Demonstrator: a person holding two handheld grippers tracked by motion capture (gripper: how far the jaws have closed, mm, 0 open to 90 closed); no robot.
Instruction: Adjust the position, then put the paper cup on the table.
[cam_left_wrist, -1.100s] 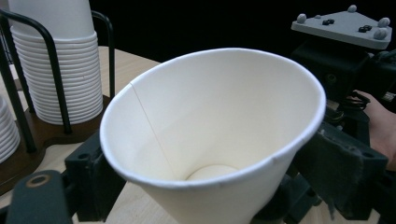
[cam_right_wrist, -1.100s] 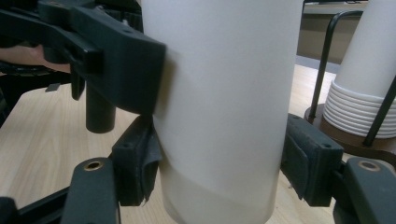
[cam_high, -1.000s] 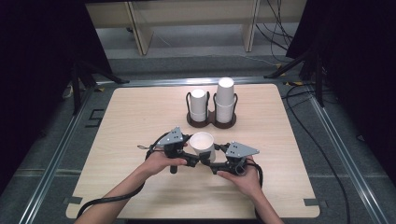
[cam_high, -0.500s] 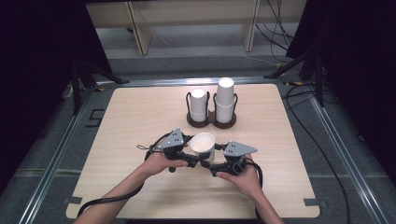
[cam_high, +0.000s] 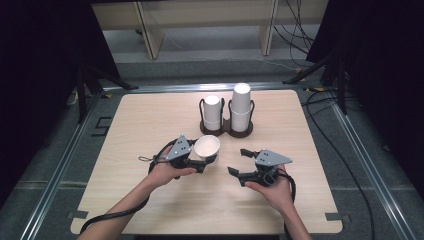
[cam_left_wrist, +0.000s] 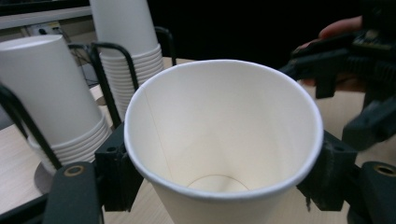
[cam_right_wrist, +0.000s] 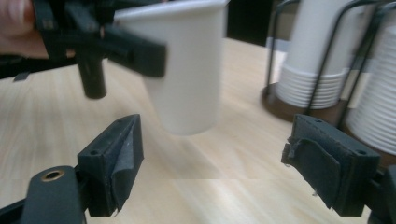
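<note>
— What do your left jaws have?
— My left gripper (cam_high: 207, 161) has just been closing; it clamps a white paper cup (cam_high: 207, 147), mouth up, above the surface (cam_high: 150, 125), near the cup holder (cam_high: 227, 130).
— And your right?
— My right gripper (cam_high: 240, 161) has just spread wide, empty, right of the cup and apart from it.

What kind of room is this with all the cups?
Probably a lab or test room for recording handling work. A bare wooden table stands in a metal frame, with black curtains at the sides, loose cables on the floor, and stacked paper cups in a wire holder.
</note>
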